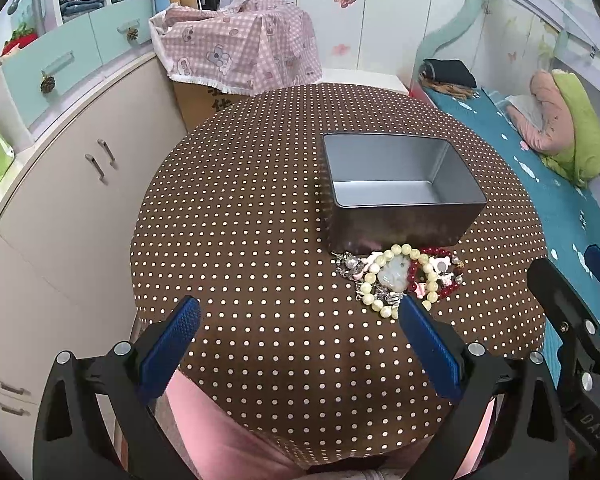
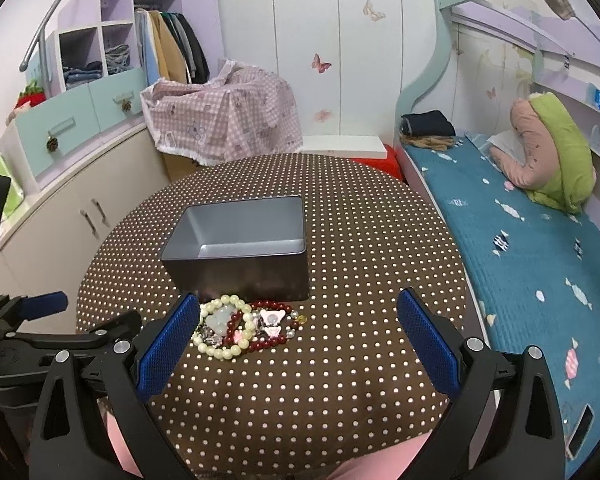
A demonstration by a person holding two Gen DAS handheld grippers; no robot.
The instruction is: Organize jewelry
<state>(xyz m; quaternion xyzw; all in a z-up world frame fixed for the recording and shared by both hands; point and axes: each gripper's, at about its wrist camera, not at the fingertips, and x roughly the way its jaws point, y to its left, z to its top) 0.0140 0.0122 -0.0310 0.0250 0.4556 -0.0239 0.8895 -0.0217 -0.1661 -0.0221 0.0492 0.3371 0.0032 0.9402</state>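
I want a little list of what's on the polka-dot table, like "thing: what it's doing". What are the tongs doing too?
table: round, brown polka-dot tablecloth
tin box: grey metal tin, open top, nothing visible inside
jewelry pile: tangled heap on the cloth against the tin's near side
pale bead bracelet: cream beads with a jade-coloured pendant, on top of the heap
red bead bracelet: dark red beads in the heap
left tongs: open, holding nothing
right tongs: open, holding nothing, heap near their left finger
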